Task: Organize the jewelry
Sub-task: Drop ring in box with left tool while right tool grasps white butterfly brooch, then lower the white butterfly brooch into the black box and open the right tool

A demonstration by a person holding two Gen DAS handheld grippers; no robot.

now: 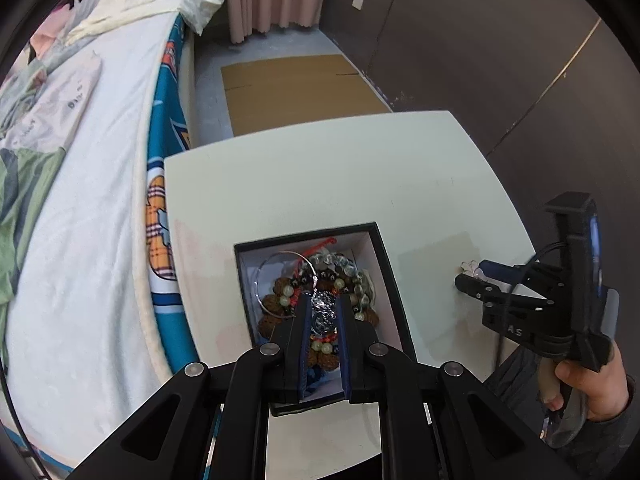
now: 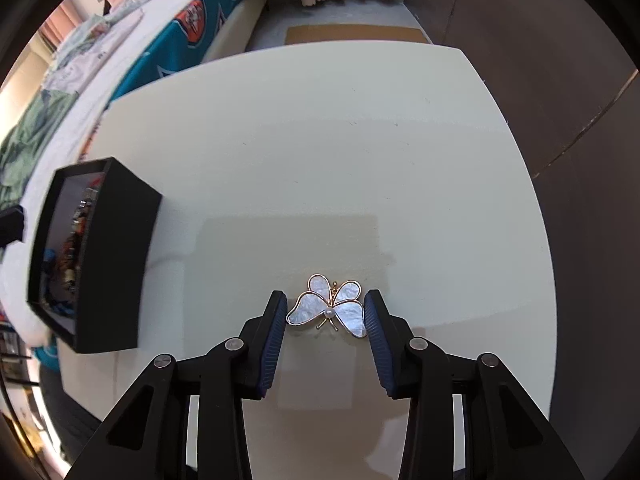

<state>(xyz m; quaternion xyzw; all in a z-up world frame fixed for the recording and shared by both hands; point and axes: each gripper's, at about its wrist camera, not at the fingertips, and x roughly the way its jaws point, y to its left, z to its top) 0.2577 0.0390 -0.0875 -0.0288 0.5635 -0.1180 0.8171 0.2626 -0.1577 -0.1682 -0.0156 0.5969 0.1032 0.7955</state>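
While most pieces already sat in the black box (image 1: 390, 276), found butterfly brooch (image 2: 330, 307) flat on counter (image 2: 320, 160), bracketed by right gripper (image 2: 325, 311), fingers spread, unclamped. Left gripper (image 1: 323, 306) narrowed over box's silver pendant (image 1: 322, 316); grip unclear. Left: brooch into box.

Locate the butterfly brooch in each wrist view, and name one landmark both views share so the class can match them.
Left wrist view: butterfly brooch, far right, on the white table, at the right gripper tips.
Right wrist view: butterfly brooch, lower centre, between the open fingers.
Shared landmark: the black jewelry box.
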